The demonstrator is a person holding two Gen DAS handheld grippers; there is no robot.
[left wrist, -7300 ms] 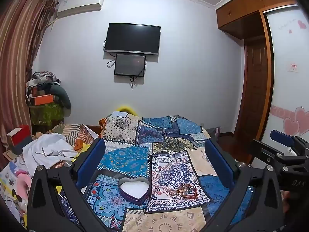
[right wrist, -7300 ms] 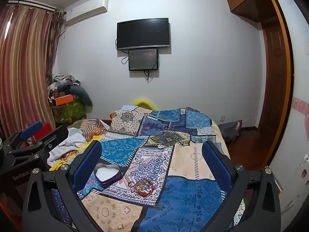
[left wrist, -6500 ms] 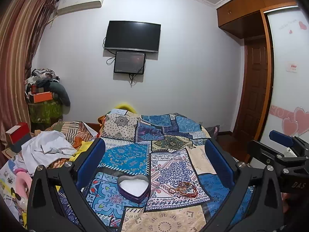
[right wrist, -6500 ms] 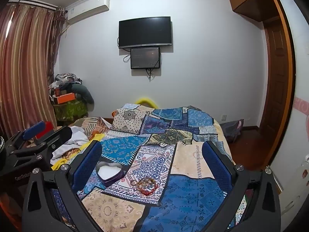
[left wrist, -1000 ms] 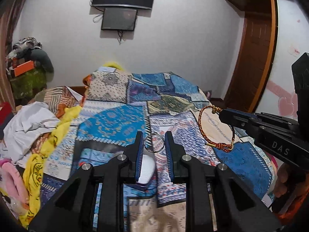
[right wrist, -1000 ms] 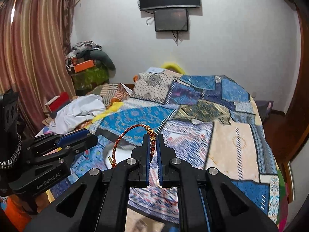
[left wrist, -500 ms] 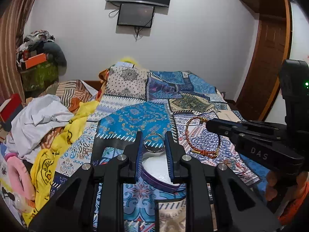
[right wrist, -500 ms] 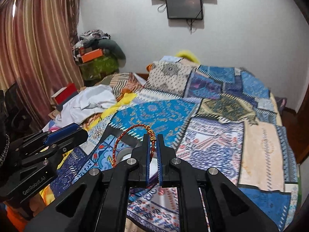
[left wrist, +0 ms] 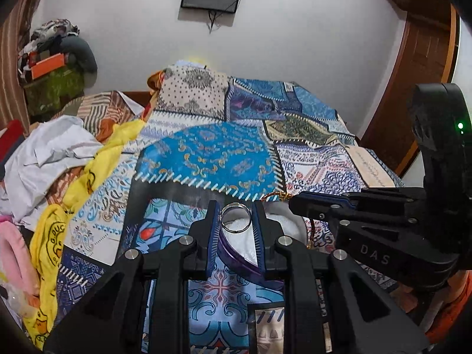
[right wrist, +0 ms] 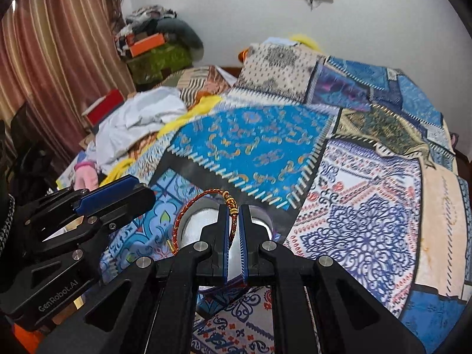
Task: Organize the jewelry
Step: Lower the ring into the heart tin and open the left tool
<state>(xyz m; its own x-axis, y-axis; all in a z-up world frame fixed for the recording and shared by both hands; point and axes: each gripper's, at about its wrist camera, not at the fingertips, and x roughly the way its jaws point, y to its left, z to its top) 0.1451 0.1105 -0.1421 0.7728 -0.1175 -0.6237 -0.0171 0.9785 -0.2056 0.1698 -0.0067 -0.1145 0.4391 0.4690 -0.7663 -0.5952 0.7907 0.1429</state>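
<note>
A: Where's the jewelry?

B: Both pieces hang just above the heart-shaped box [left wrist: 236, 253], the landmark here. The silver ring [left wrist: 235, 217] is pinched by its edges in the left gripper [left wrist: 236, 221], over the box's white lining.

A: And the red bracelet [right wrist: 203, 215]?

B: Clamped at its gold knot in the right gripper [right wrist: 233, 224], its loop dangling over the box's left lobe, likely so it drops inside.

A: Around the box?

B: It sits on the patchwork quilt [right wrist: 368, 206]; crumpled clothes [left wrist: 50, 153] lie well left of it.
</note>
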